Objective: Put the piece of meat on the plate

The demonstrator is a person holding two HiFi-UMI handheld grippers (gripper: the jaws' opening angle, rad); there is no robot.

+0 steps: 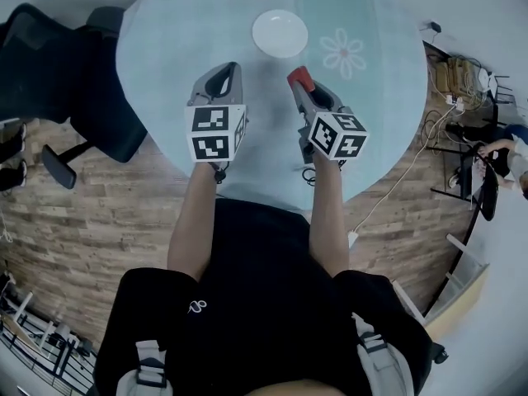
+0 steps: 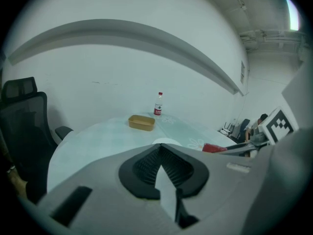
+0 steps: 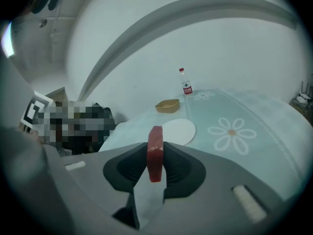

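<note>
A white plate [image 1: 280, 33] lies on the round, pale blue table [image 1: 165, 31], beyond both grippers. My right gripper [image 1: 299, 81] is shut on a red piece of meat [image 1: 299, 78], which stands upright on edge between its pads [image 3: 155, 153]. In the right gripper view the plate [image 3: 180, 130] sits just past the meat. My left gripper [image 1: 224, 74] hovers beside it to the left, jaws together with nothing between them [image 2: 159, 153]. The left gripper view shows the plate's edge [image 2: 166, 142] and the meat [image 2: 213, 148] off to the right.
A tan tray [image 2: 142, 122] and a small bottle [image 2: 158, 104] stand at the table's far side. A flower print [image 1: 343, 53] lies right of the plate. A black office chair [image 1: 74, 81] stands left of the table. Cables and a seated person [image 1: 499, 155] are at the right.
</note>
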